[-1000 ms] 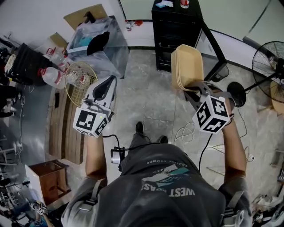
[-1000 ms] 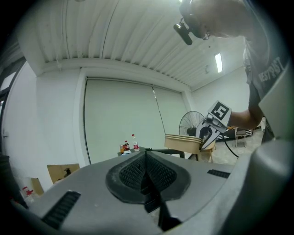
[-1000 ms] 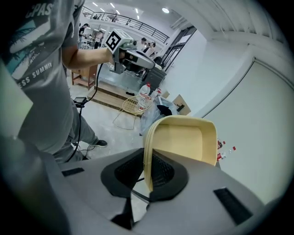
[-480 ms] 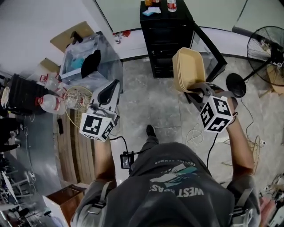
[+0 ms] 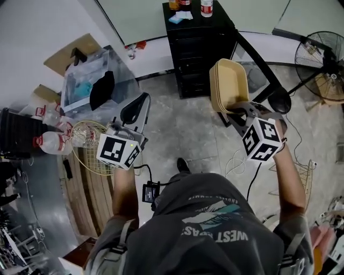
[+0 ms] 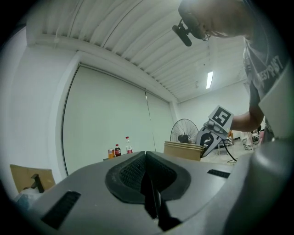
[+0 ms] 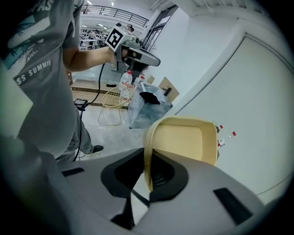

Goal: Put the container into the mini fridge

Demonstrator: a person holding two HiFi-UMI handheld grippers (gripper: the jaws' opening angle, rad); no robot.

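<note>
A stack of beige containers point(image 5: 228, 85) stands on edge in my right gripper point(image 5: 236, 107), which is shut on its rim. In the right gripper view the rim point(image 7: 148, 151) sits between the jaws, with the tray's hollow side point(image 7: 183, 140) facing away. The black mini fridge point(image 5: 199, 48) stands just beyond, its glass door point(image 5: 260, 67) swung open to the right. My left gripper point(image 5: 141, 99) is held out over the floor left of the fridge, shut with nothing in it point(image 6: 145, 153). From the left gripper view the containers point(image 6: 183, 150) show to the right.
Bottles point(image 5: 206, 6) stand on the fridge top. A clear plastic box point(image 5: 88, 83) with a black item, a wire basket point(image 5: 88, 147) and water bottles point(image 5: 51, 142) lie to the left. A floor fan point(image 5: 322, 56) stands at the right, cables point(image 5: 234, 158) on the floor.
The person has stepped toward the fridge, which now lies closer and more central. Both grippers keep their pose; the right one still holds the containers.
</note>
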